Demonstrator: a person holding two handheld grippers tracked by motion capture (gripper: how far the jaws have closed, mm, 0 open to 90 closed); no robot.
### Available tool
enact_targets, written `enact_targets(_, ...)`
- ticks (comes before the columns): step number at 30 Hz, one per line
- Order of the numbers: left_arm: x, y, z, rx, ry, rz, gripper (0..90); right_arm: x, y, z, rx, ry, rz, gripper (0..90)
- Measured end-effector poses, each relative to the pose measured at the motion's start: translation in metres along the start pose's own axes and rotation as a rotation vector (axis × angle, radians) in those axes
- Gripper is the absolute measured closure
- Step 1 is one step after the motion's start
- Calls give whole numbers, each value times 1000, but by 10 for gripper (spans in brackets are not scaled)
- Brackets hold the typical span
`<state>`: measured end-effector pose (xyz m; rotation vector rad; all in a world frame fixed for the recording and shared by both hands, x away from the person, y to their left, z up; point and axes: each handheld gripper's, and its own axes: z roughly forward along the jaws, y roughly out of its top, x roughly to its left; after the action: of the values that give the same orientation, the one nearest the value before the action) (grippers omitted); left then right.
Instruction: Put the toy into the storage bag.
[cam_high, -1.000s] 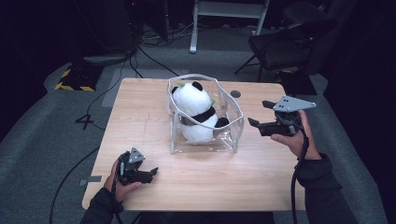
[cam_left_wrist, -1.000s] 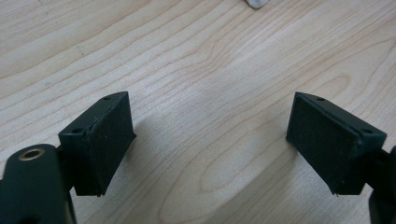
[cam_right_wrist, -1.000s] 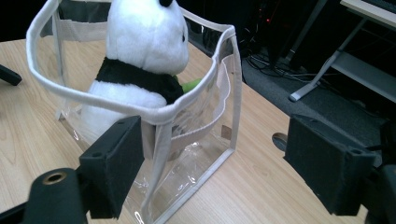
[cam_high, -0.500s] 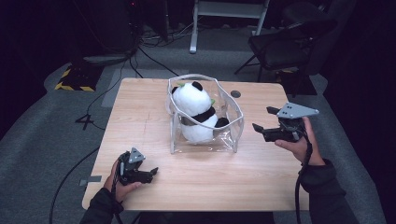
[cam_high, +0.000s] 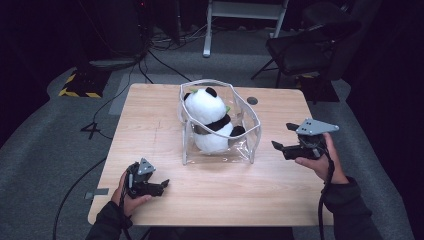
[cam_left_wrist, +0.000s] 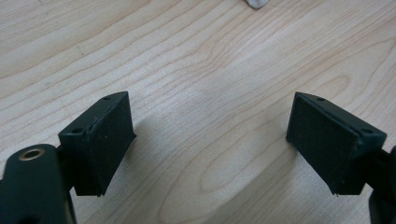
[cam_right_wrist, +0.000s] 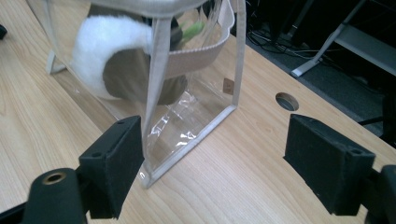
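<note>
A plush panda (cam_high: 210, 120) sits inside a clear plastic bag (cam_high: 247, 131) with pale trim, standing upright in the middle of the wooden table (cam_high: 280, 190). My right gripper (cam_high: 283, 139) hovers open to the right of the bag, jaws pointing toward it. In the right gripper view the bag's near corner (cam_right_wrist: 154, 172) lies just ahead of the left jaw, with the panda (cam_right_wrist: 107, 42) behind the plastic. My left gripper (cam_high: 163, 183) rests open near the table's front left, nothing but bare wood (cam_left_wrist: 210, 121) between its jaws.
A round cable hole (cam_high: 252, 100) lies in the table behind the bag's right side. A dark chair (cam_high: 310, 45) and a white metal frame (cam_high: 245, 20) stand on the floor beyond the table. Cables run across the floor at the left.
My right gripper has come down and a little toward the table's front, still beside the bag. The left gripper, bag and panda have not moved.
</note>
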<state>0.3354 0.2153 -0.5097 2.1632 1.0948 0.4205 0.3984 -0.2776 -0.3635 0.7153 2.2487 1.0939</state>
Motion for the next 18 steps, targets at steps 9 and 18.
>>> enact_targets(9,0,0,0,1,0,0,148,3,-15,10,46,8,2,197)
enact_targets(18,0,0,0,1,0,0,147,3,-28,18,80,1,12,197)
